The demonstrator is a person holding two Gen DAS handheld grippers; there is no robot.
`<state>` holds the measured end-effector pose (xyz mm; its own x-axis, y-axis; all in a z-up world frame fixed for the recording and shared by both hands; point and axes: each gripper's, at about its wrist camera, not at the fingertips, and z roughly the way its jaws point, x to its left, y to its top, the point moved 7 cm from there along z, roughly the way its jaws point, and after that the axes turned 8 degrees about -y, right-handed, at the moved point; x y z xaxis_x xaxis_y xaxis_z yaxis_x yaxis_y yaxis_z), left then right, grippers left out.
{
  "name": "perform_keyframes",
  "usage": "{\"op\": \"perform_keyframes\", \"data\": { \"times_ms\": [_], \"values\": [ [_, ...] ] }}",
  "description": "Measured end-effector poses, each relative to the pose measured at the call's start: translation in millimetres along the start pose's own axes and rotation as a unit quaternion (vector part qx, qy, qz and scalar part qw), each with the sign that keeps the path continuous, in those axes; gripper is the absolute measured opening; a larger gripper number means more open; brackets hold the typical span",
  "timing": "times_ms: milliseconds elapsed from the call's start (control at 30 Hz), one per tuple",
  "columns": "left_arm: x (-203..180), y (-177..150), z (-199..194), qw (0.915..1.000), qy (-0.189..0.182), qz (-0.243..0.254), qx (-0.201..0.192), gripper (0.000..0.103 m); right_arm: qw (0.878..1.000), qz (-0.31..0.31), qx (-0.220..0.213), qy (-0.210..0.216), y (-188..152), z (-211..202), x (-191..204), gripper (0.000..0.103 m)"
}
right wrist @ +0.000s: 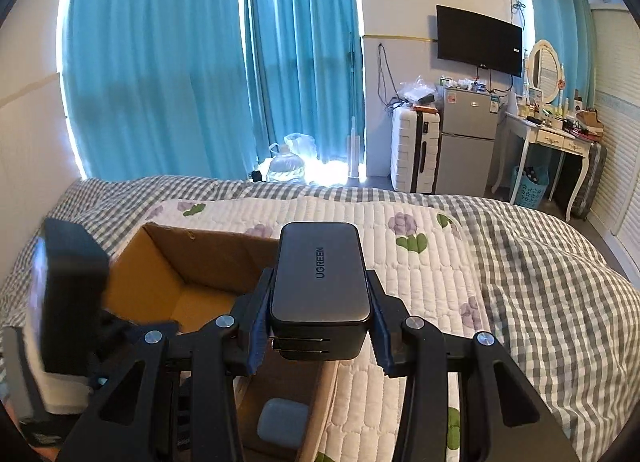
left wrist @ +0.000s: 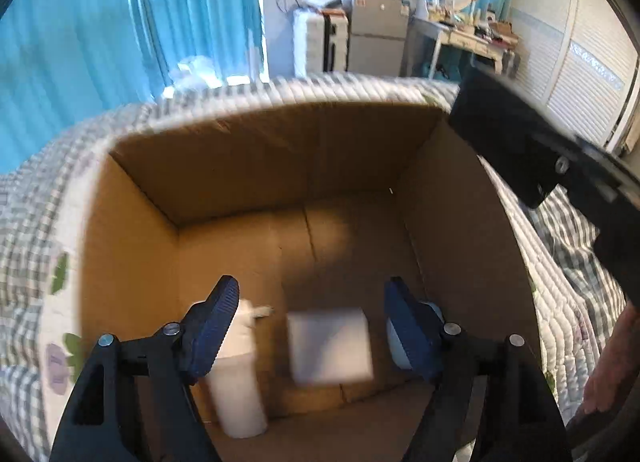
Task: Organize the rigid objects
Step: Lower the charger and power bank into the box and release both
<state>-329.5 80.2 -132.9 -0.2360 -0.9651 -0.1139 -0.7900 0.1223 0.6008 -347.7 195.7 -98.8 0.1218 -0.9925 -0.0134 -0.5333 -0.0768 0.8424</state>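
Observation:
An open cardboard box (left wrist: 248, 166) sits on the bed; it also shows in the right wrist view (right wrist: 168, 262). Inside lie a white bottle (left wrist: 236, 386), a white square block (left wrist: 330, 346) and a pale blue case (left wrist: 398, 342), which also shows in the right wrist view (right wrist: 282, 424). My left gripper (left wrist: 308, 326) is open and empty over the box. My right gripper (right wrist: 316, 322) is shut on a black UGREEN charger (right wrist: 320, 274), held above the box's right edge. The charger shows blurred in the left wrist view (left wrist: 508, 142).
The bed carries a quilted floral and checked cover (right wrist: 500, 262). Behind it hang blue curtains (right wrist: 200, 62). A white suitcase (right wrist: 414, 150), a small fridge (right wrist: 468, 138), a wall TV (right wrist: 478, 40) and a dressing table (right wrist: 556, 138) stand at the far wall.

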Motion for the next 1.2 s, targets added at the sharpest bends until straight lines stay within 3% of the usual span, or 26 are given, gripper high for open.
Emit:
{"op": "perform_keyframes", "data": {
  "times_ms": [300,600,667,700,733,967,1200],
  "values": [
    [29.6,16.3,-61.3,0.9978,0.033,0.000,-0.058,0.077,1.000,0.003,-0.008,0.006,4.5,-21.6,10.3,0.042],
    [65.2,11.8,-63.1,0.9967,0.034,-0.024,-0.069,0.077,0.999,-0.039,0.022,-0.009,-14.2,25.1,45.0,0.042],
    [66.1,9.7,-64.2,0.9967,0.032,-0.023,-0.071,0.077,0.999,-0.033,0.032,-0.011,-16.3,32.5,45.0,0.046],
    [67.4,8.1,-64.2,0.9968,0.032,-0.022,-0.070,0.077,0.999,-0.028,0.026,-0.013,-15.2,31.5,43.9,0.059],
    [68.2,6.5,-65.3,0.9968,0.033,-0.021,-0.069,0.077,0.999,-0.025,0.017,-0.013,-14.1,28.0,42.8,0.070],
    [65.9,-6.5,-96.3,0.9955,0.030,-0.026,-0.086,0.077,1.000,-0.014,0.011,-0.008,-16.4,-7.6,33.6,0.071],
    [52.4,-48.2,-134.4,0.9958,0.034,-0.015,-0.084,0.078,1.000,-0.013,0.009,-0.010,-19.9,-72.4,25.0,0.076]
  ]
}}
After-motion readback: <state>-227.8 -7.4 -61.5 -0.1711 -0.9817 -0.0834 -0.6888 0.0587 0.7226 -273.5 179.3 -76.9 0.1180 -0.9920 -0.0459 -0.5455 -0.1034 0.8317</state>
